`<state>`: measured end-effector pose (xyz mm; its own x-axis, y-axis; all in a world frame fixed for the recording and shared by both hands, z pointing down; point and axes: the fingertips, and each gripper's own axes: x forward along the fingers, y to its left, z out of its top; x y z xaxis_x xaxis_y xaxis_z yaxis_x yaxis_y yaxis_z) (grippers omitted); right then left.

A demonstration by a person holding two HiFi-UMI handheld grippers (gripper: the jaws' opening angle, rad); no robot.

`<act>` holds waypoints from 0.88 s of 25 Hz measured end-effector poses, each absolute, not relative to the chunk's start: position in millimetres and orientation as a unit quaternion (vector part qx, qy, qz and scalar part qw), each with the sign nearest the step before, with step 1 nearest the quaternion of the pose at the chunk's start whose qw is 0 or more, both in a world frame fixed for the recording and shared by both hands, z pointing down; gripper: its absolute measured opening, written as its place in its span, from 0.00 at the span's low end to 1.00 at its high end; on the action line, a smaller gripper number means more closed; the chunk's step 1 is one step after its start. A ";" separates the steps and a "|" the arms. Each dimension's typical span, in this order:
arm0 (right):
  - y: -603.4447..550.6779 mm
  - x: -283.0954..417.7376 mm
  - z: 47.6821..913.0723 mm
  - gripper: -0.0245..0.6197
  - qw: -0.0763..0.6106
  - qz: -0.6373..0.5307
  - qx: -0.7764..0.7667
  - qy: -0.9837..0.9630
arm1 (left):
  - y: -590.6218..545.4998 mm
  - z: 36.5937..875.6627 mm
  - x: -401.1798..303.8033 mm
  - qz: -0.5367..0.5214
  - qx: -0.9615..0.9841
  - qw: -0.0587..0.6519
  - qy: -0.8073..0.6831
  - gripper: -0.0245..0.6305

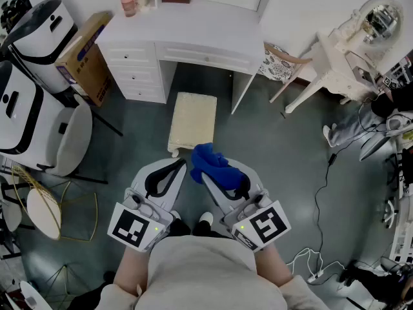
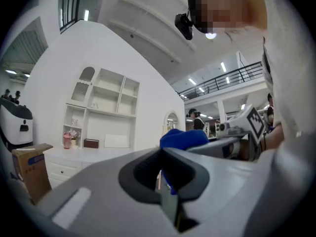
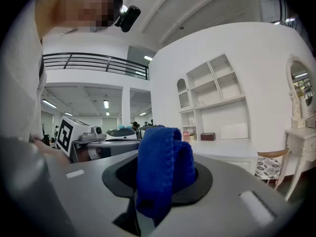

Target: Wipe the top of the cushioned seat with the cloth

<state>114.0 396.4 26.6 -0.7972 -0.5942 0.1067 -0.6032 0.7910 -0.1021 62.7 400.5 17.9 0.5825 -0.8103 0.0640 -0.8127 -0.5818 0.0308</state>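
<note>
Right gripper (image 1: 205, 178) is clamping the blue cloth (image 1: 216, 163) short of the cushioned seat (image 1: 192, 118), left gripper (image 1: 181, 168) is hanging closed and empty, wiping not started

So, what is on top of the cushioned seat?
Nothing visible: the cushioned seat top looks bare. Its near corner is covered by the blue cloth held in the right gripper, so that part is unseen.

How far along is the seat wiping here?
Done: the blue cloth is picked up, clamped in the right gripper. In hand: it is held level by the near end of the cushioned seat, apparently not touching. Left: the whole wipe of the seat top. The left gripper is shut and empty.
</note>
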 end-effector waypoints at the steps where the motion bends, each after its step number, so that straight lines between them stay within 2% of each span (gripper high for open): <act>1: 395.7 113.4 27.6 0.26 0.035 0.066 0.318 -0.945 | 399.4 18.2 62.0 0.020 0.889 0.027 -0.456 0.04; 22: 402.8 54.5 36.7 0.26 0.029 0.082 0.376 -0.922 | 400.7 26.2 -3.2 0.017 0.910 0.032 -0.413 0.04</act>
